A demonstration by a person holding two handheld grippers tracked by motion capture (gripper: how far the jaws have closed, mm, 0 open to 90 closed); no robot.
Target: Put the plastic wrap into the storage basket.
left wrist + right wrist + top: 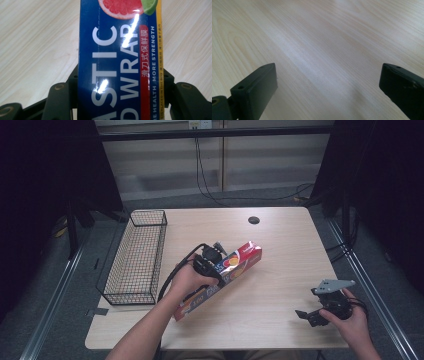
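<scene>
The left claw is gripping the wrap box across its narrow width, jaws pressing on both long sides, as the left gripper view shows w/ the blue printed face running up between them. It's taking the box near the middle, prob. so the long carton is balancing rather than drooping at one end. In the high view the box is sitting diagonally at mid-worktop, red end pointing up-right, near end towards the person; it's looking slightly tilted, though whether the near end is touching the wood can't be told. The wire basket is standing at the left edge, open top, just beside the left hand, so it's looking like the likely drop spot. The right claw is hovering low at the worktop's right front, jaws spread wide w/ nothing between them, bare wood below, well apart from the box, prob. just keeping out of the way.
</scene>
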